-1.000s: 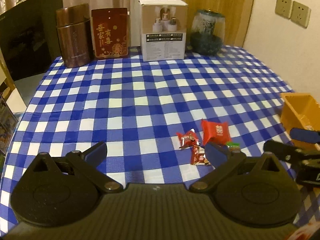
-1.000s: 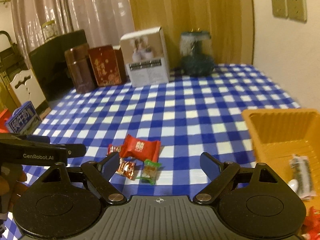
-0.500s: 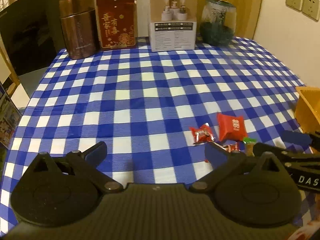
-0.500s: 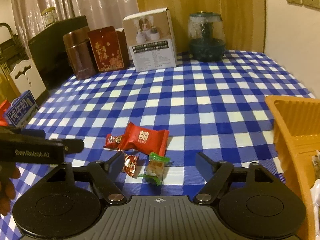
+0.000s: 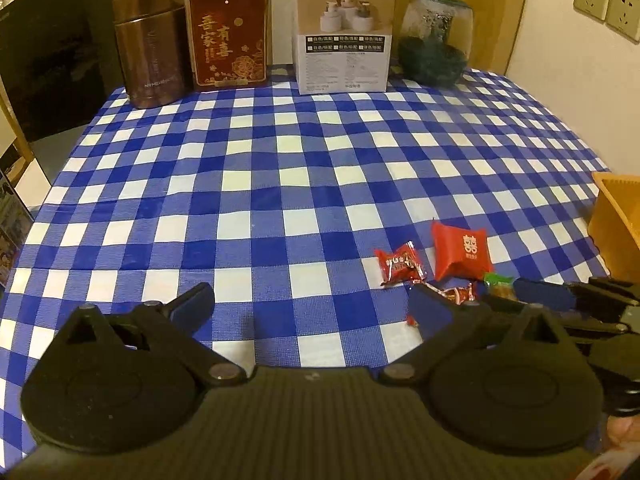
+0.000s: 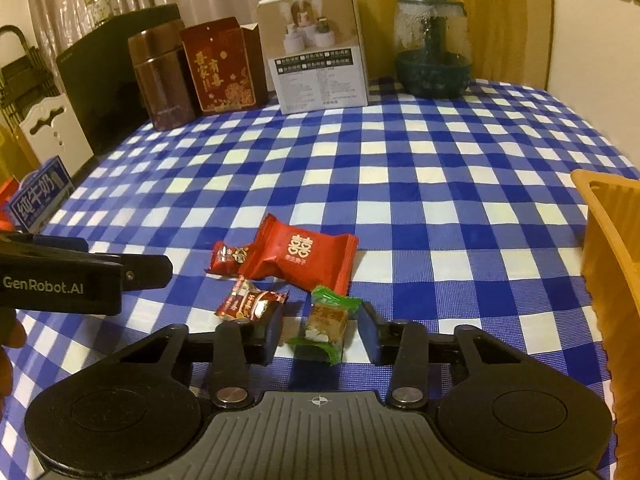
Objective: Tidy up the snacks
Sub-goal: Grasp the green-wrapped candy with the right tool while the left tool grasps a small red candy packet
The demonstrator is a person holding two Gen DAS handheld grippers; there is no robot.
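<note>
Several wrapped snacks lie on the blue checked tablecloth. A green-wrapped candy (image 6: 326,322) sits between the fingers of my right gripper (image 6: 320,330), which is half closed around it with small gaps on both sides. A big red packet (image 6: 304,254), a small red candy (image 6: 228,256) and a red-brown candy (image 6: 250,302) lie just beyond. My left gripper (image 5: 312,304) is open and empty, low over the cloth left of the snacks (image 5: 460,254). The orange basket (image 6: 608,248) stands at the right.
A brown tin (image 5: 150,40), a red box (image 5: 228,34), a white box (image 5: 344,28) and a glass jar (image 5: 434,40) line the table's far edge. A black cabinet (image 5: 52,60) stands left of the table. The wall is at the right.
My right gripper has moved down and forward to the green candy and its fingers have narrowed around it. My left gripper has shifted slightly, still open.
</note>
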